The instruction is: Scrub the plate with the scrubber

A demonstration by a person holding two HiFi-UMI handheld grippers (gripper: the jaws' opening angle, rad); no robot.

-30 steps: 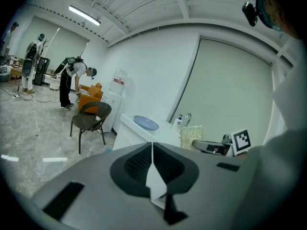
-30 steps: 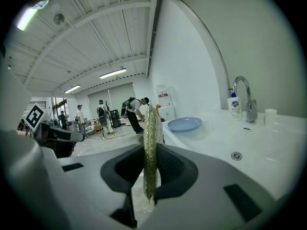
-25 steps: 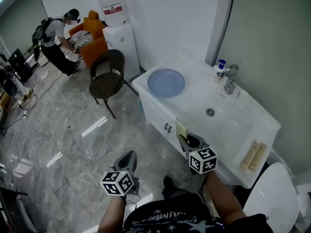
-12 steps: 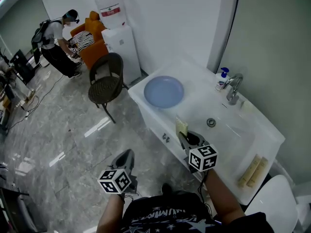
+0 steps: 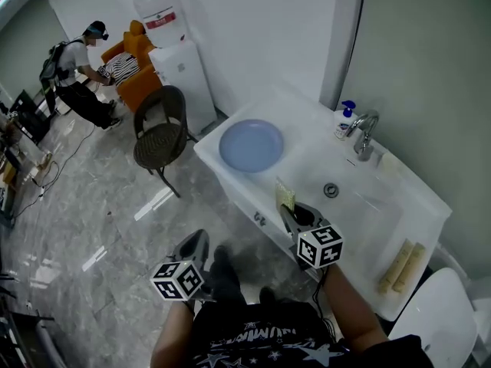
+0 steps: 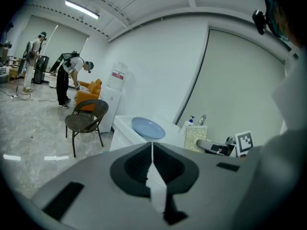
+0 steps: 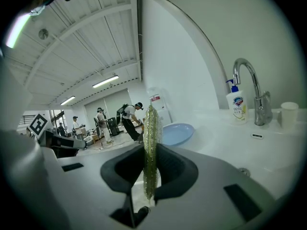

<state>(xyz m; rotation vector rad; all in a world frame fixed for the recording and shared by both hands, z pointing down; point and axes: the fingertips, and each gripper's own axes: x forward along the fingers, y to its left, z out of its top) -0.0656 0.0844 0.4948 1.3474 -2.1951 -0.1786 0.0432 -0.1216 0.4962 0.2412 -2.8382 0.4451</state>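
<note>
A pale blue plate (image 5: 251, 145) lies on the left end of the white counter (image 5: 307, 129), beside the basin; it also shows as the plate (image 6: 148, 127) and the plate (image 7: 176, 133) in the two gripper views. My right gripper (image 5: 289, 211) is shut on a flat yellow-green glittery scrubber (image 5: 285, 197), upright at the counter's front edge, short of the plate. In the right gripper view the scrubber (image 7: 151, 143) stands edge-on between the pads of the right gripper (image 7: 151, 152). My left gripper (image 5: 199, 244) hangs over the floor, shut and empty; the left gripper (image 6: 152, 147) shows its jaws together.
The sink basin (image 5: 360, 205) has a faucet (image 5: 364, 133) and a soap bottle (image 5: 342, 121) behind it. Two yellowish tubes (image 5: 404, 265) lie at the counter's right end. A wicker chair (image 5: 159, 136) and a water dispenser (image 5: 178, 67) stand to the left. People (image 5: 77, 75) work far back.
Both grippers have come closer to the counter, and the scrubber now sits at its front edge near the plate. Neither pair of jaws has changed.
</note>
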